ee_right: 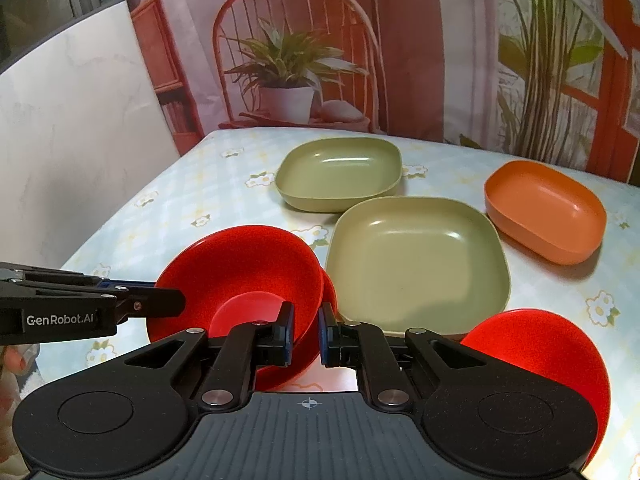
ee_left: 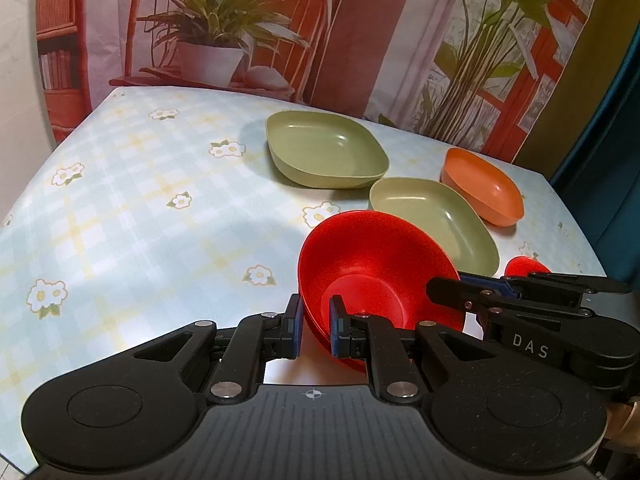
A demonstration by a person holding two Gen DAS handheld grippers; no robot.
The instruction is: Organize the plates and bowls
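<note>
Centrally, two nested red bowls (ee_right: pixel 240 272) are sitting at the near edge of a table covered with a flowered check tablecloth (ee_left: pixel 120 208), the inner bowl resting inside the outer one. The left gripper (ee_left: pixel 314 330) is clamping the near rim of this red stack, one blue pad inside the wall and one outside. The right gripper (ee_right: pixel 306 334) is pinching the same stack on its opposite side, its fingers likewise closed across the rim; in the left wrist view this second tool is reaching in from the right across the bowl's edge. Just beyond the stack a pale green square plate (ee_right: pixel 416 264) is lying flat, and behind it a second green square plate (ee_right: pixel 340 172) is sitting a little apart. An orange rectangular bowl (ee_right: pixel 548 212) is standing to the right of the two green pieces, near but not touching them. A third red bowl (ee_right: pixel 552 360) is lying at the near right, partly hidden by the right gripper's body. A printed backdrop (ee_right: pixel 304 64) showing a chair and potted plants is hanging behind the table.
</note>
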